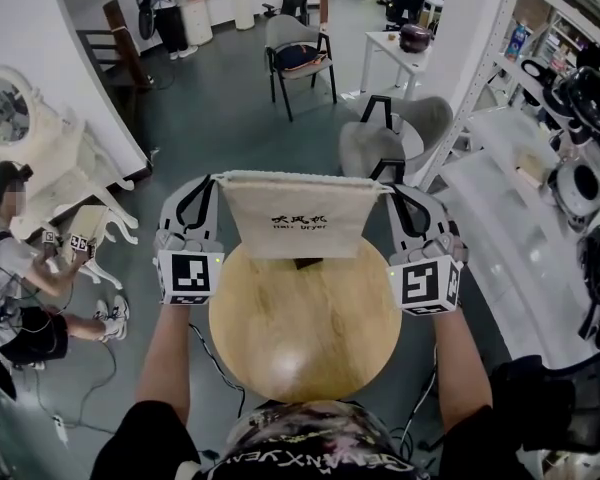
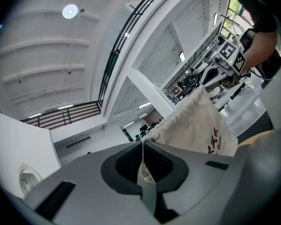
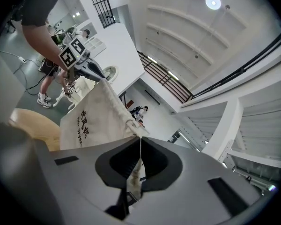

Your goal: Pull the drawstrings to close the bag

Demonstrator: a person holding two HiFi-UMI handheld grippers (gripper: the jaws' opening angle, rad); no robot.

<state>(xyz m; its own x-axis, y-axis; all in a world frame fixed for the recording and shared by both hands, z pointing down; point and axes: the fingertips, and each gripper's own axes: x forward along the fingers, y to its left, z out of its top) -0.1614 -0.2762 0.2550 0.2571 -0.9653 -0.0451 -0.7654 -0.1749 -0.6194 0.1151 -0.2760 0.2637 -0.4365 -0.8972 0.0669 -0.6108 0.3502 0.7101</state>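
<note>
left gripper (image 1: 208,184) and right gripper (image 1: 395,191) level, jaws clenched on drawstrings (image 2: 144,171) of the bag (image 1: 300,218).

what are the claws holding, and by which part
The cloth bag: left claw shut on the left drawstring at one top corner, right claw shut on the right drawstring at the other.

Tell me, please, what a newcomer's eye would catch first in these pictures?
A cream drawstring bag hangs stretched between the two grippers, over the far side of the round wooden table. The left gripper and the right gripper each have their jaws shut on a drawstring, one at either top corner.
</note>
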